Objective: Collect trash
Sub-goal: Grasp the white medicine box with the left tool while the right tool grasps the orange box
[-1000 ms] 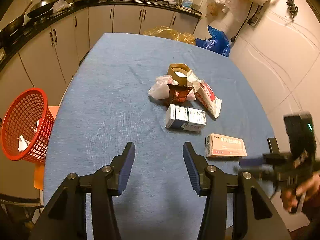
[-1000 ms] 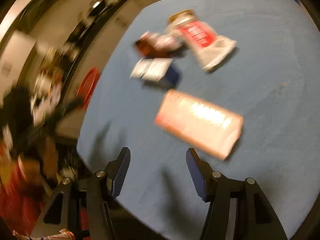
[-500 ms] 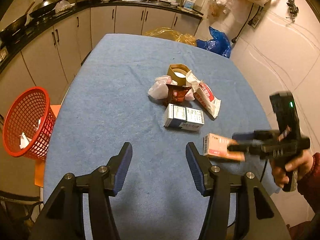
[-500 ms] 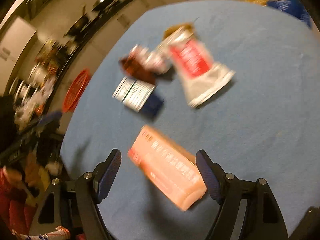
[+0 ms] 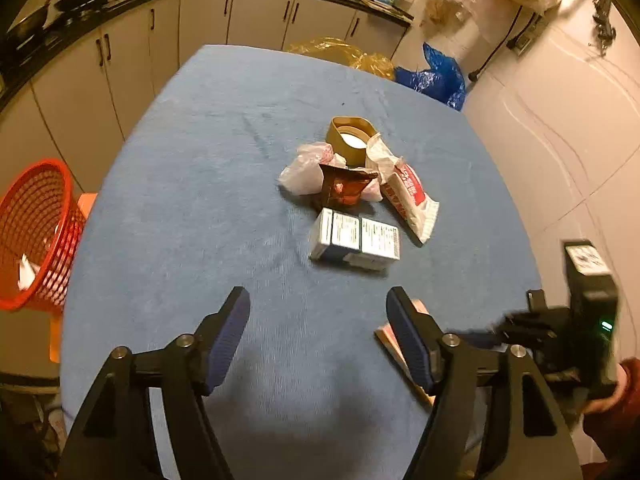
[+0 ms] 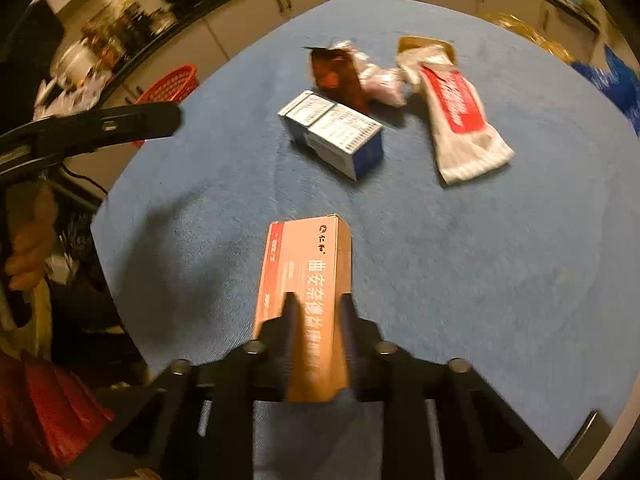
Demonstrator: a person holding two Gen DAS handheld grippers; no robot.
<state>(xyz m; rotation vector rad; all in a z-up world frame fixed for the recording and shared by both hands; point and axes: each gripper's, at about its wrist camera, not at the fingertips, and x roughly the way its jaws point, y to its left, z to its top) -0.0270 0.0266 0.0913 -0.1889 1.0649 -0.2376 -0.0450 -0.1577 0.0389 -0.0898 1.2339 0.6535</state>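
Note:
My right gripper (image 6: 318, 304) is shut on an orange medicine box (image 6: 308, 272), which points forward over the blue table (image 6: 480, 260). In the left wrist view the box (image 5: 390, 340) shows partly behind my open, empty left gripper (image 5: 318, 320) near the table's front edge. Further back lie a white and blue box (image 5: 356, 238), a brown wrapper (image 5: 342, 188), crumpled white plastic (image 5: 304, 172), a red and white packet (image 5: 408, 196) and a tan tape roll (image 5: 350, 140). A red basket (image 5: 32, 236) stands left of the table, with white scraps inside.
Kitchen cabinets (image 5: 208, 16) and a counter with pans run along the back. Yellow (image 5: 340, 52) and blue bags (image 5: 436, 78) lie on the floor beyond the table's far edge. A wall (image 5: 560, 120) is close on the right.
My right gripper has closed on the orange box, which now stands on edge between its fingers. My left gripper has stayed open and barely shifted.

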